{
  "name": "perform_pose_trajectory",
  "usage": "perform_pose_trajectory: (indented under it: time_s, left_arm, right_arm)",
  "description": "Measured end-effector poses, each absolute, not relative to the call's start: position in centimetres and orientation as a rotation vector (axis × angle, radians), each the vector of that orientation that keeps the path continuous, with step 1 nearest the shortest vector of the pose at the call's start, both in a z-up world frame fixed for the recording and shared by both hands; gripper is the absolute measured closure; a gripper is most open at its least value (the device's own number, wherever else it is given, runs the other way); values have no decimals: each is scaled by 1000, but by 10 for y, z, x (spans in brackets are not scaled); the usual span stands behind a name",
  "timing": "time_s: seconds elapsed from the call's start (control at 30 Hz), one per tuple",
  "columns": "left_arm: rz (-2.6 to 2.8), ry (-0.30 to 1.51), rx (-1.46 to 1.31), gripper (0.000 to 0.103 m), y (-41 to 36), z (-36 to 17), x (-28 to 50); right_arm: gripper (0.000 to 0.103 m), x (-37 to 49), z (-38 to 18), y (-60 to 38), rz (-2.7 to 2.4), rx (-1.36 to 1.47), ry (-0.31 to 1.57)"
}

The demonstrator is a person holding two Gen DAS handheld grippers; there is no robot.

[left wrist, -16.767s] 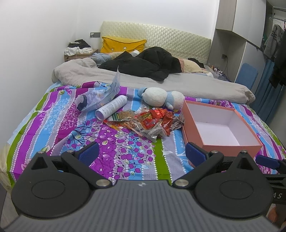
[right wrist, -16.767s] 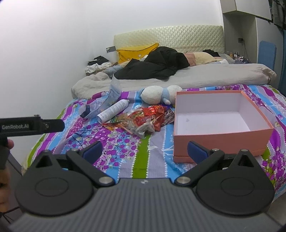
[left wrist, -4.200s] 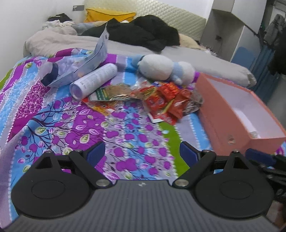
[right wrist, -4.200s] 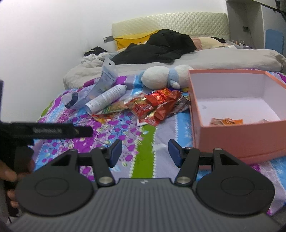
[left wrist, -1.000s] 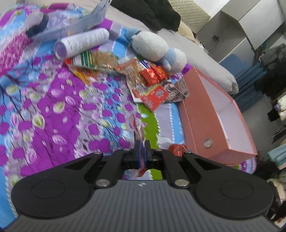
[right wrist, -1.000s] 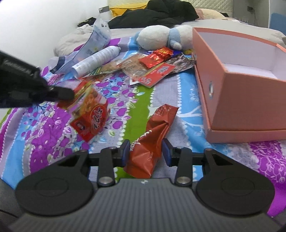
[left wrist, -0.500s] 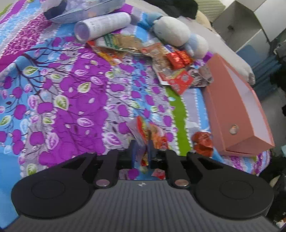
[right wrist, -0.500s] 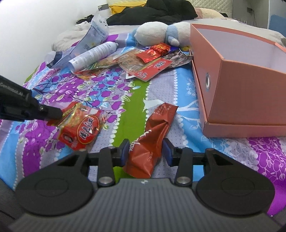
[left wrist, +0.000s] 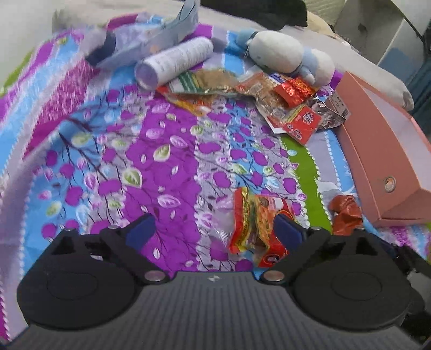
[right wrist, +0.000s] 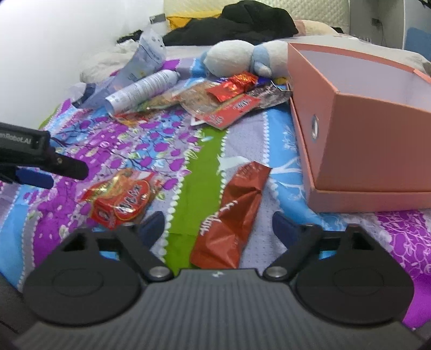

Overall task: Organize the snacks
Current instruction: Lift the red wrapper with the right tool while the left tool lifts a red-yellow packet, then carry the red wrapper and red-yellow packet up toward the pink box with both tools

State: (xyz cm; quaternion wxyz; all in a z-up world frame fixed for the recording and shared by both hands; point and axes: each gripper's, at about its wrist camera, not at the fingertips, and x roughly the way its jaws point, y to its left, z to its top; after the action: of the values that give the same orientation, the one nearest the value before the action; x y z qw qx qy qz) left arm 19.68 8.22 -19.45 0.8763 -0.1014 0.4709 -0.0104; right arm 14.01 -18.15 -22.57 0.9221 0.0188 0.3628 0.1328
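Note:
My left gripper (left wrist: 214, 228) has its jaws opening wide over the flowered bedspread. The orange-red snack packet (left wrist: 256, 223) lies loose on the cloth by its right finger, with no pad pressing on it. My right gripper (right wrist: 218, 224) is opening too. The dark red foil packet (right wrist: 231, 212) lies flat between its jaws, touched by neither pad. The right wrist view also has the orange-red packet (right wrist: 121, 200) and the left gripper (right wrist: 63, 175) at the left. The pink box (right wrist: 363, 134) stands open at the right. More snack packets (right wrist: 226, 99) are heaped beyond.
A white spray can (right wrist: 142, 90), a clear pouch (right wrist: 145, 56) and a plush toy (right wrist: 242, 58) lie behind the snack heap. Black clothes (right wrist: 242, 24) and pillows fill the far end of the bed. A white wall runs along the left.
Both grippers went from shut to wide open. The orange-red packet dropped from the left jaws onto the bedspread, and the dark red packet lies released between the right jaws.

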Motion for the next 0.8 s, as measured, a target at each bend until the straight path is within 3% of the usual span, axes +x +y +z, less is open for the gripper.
perform_pose_trajectory:
  time_s: [0.43,0.8]
  left_arm:
    - [-3,967,-44,4,43,-175,193]
    - [-105,958,-39,4,10,-194,201]
  right_arm:
    - [15,139,-233,-190,235,68,732]
    - [53,141,-242,-188,257,43,736]
